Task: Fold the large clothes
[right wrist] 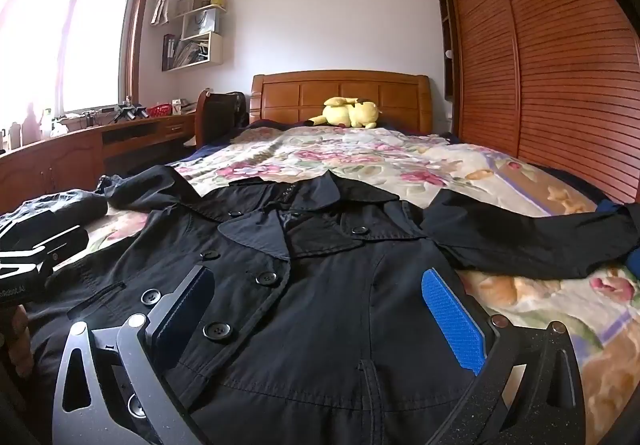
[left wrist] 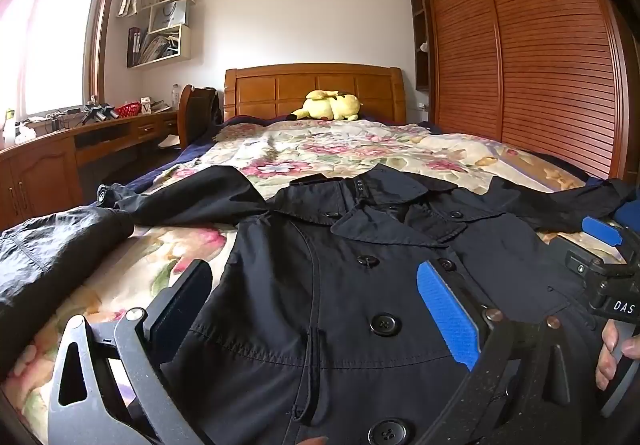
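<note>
White letters "DAS" are showing on the black plastic body of the right gripper [left wrist: 600,241] at the right edge of the left wrist view; whatever follows is running off the frame. In the right wrist view, small white text is reading partly as "nRobot.AI" on the black housing of the left gripper [right wrist: 60,241] at the left edge, with the first characters cut off. A large "V" is showing on a small white box [left wrist: 146,106] on the curved wooden desk [left wrist: 60,149] under the window. Faint print on the white paper bag [left wrist: 170,15] on the wall shelf is staying too small to read.
</note>
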`<state>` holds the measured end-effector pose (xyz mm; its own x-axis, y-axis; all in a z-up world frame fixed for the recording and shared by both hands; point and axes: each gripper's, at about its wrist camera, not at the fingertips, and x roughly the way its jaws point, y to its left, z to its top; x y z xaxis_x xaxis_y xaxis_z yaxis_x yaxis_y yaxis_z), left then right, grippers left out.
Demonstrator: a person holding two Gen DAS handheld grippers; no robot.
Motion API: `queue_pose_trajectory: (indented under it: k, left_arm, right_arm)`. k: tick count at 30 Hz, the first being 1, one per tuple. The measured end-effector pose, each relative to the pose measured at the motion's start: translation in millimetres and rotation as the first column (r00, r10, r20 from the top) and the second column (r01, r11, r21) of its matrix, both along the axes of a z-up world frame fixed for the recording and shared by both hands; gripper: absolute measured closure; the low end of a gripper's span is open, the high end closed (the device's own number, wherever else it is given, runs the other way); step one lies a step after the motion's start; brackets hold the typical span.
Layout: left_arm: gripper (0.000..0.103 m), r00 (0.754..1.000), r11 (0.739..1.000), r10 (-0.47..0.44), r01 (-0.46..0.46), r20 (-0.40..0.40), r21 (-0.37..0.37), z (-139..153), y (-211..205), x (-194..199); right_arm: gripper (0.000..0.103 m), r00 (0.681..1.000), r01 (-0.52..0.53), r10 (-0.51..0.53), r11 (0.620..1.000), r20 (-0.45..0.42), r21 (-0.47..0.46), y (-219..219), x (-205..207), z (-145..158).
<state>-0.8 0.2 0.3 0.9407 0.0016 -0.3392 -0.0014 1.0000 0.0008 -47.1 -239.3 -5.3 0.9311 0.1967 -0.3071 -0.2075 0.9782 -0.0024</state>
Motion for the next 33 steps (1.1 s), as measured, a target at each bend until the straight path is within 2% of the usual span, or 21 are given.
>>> queue_pose_trajectory:
  k: [33]
  left_arm:
    - [0.000,1.000,1.000,0.000,0.000,0.002,0.003,0.0,-0.1,-0.2]
  right_arm:
    - [0.000,1.000,0.005,-0.005,1.000,0.000,0.014,-0.7,0.8,-2.3]
